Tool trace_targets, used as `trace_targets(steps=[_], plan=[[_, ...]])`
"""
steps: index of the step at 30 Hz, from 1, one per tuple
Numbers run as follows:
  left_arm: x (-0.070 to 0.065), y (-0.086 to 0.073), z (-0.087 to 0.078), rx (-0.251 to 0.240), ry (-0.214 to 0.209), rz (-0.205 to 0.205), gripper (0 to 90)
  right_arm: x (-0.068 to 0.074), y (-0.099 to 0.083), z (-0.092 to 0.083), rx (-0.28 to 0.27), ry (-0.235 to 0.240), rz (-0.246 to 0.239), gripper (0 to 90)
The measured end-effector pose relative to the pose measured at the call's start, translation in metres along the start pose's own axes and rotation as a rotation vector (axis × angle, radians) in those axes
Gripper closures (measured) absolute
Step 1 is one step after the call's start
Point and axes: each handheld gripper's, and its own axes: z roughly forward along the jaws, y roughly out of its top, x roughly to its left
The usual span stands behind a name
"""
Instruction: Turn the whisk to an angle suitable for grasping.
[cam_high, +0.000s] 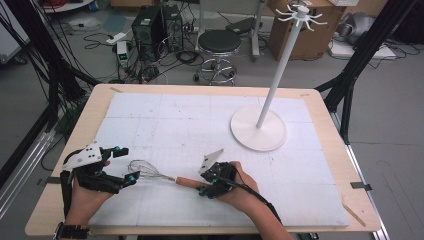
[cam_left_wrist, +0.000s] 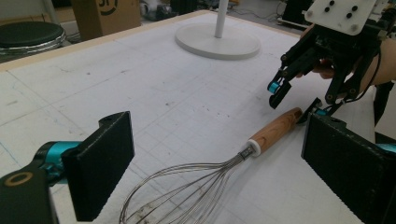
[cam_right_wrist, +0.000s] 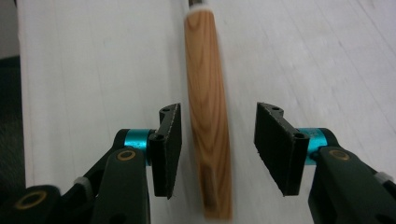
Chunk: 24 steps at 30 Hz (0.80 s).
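Observation:
A wire whisk (cam_high: 150, 172) with a wooden handle (cam_high: 189, 182) lies flat on the white mat near the table's front. My left gripper (cam_high: 127, 164) is open at the wire end, and in the left gripper view the wire loops (cam_left_wrist: 187, 191) lie between its wide-apart jaws (cam_left_wrist: 224, 163), touching neither pad. My right gripper (cam_high: 201, 182) is at the handle end. In the right gripper view the wooden handle (cam_right_wrist: 208, 93) runs between its jaws (cam_right_wrist: 217, 144) with a gap on each side, so it is open. The left gripper view also catches the right gripper (cam_left_wrist: 296, 100) hovering over the handle's tip.
A white rack stand with a round base (cam_high: 258, 128) and a tall pole rises at the mat's back right. The white mat (cam_high: 200, 115) covers most of the wooden table (cam_high: 320, 107). Behind the table are a stool (cam_high: 219, 42), a computer tower (cam_high: 150, 25) and a cardboard box (cam_high: 300, 37).

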Motion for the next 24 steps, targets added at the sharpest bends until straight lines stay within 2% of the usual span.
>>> trace_targets(steps=[4,6,8,10,13,16,19,24], plan=[[-0.001,0.0,0.003,0.004,-0.004,0.0,9.8,0.0,-0.016,-0.005,0.02,-0.026,0.004,54.9],[-0.001,0.0,0.004,0.006,-0.009,0.001,9.8,0.002,-0.022,-0.004,0.034,-0.018,0.014,59.3],[-0.001,0.0,0.004,0.007,-0.008,0.001,9.8,0.002,-0.025,-0.006,0.014,0.001,0.016,66.6],[-0.001,0.0,0.005,0.009,-0.009,0.003,9.8,0.002,-0.025,-0.006,0.017,0.011,0.008,71.6],[-0.001,0.0,0.005,0.006,-0.008,0.0,9.8,-0.001,-0.024,-0.006,0.01,-0.001,0.009,68.7],[0.0,0.0,0.003,0.003,-0.007,0.0,9.8,-0.008,-0.025,-0.006,0.003,-0.042,0.02,67.2],[0.001,0.0,0.002,-0.002,-0.005,-0.006,9.8,-0.015,-0.026,-0.005,-0.009,-0.048,0.046,67.4],[0.001,0.0,0.003,-0.001,-0.005,-0.004,9.8,-0.02,-0.024,-0.004,-0.008,-0.082,0.04,67.1]])
